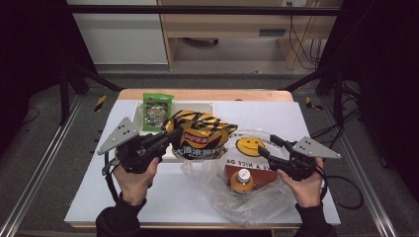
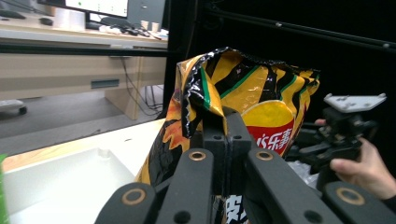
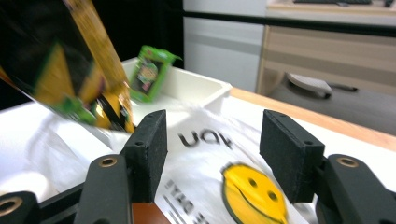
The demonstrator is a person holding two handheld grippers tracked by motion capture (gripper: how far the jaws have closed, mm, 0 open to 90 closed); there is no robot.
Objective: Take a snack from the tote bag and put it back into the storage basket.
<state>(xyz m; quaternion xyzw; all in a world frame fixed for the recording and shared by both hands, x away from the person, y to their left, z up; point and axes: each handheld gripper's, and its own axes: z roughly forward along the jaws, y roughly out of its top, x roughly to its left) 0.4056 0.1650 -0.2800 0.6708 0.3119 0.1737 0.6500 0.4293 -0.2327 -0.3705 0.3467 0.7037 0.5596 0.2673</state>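
— What's in the left gripper (image 1: 170, 137)?

— A crinkly yellow-and-black striped foil crisp bag (image 1: 201, 134), clamped by its edge and held above the white tray (image 1: 197, 105). There's a red logo with Chinese characters I can't read.

— And the right gripper (image 1: 271, 146)?

— Jaws apart, empty, over the clear smiley-face plastic bag (image 1: 249, 163); "A NICE DA" shows, the rest crumpled away. An orange-capped bottle (image 1: 241, 180) sits inside.

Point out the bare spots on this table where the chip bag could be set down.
Bare: the near left of the table, beside the left tongs holding the chip bag, and the far right strip behind the plastic bag. Crowded: the middle, with the white tray, green packet, the plastic bag holding a bottle, and the open right tongs.
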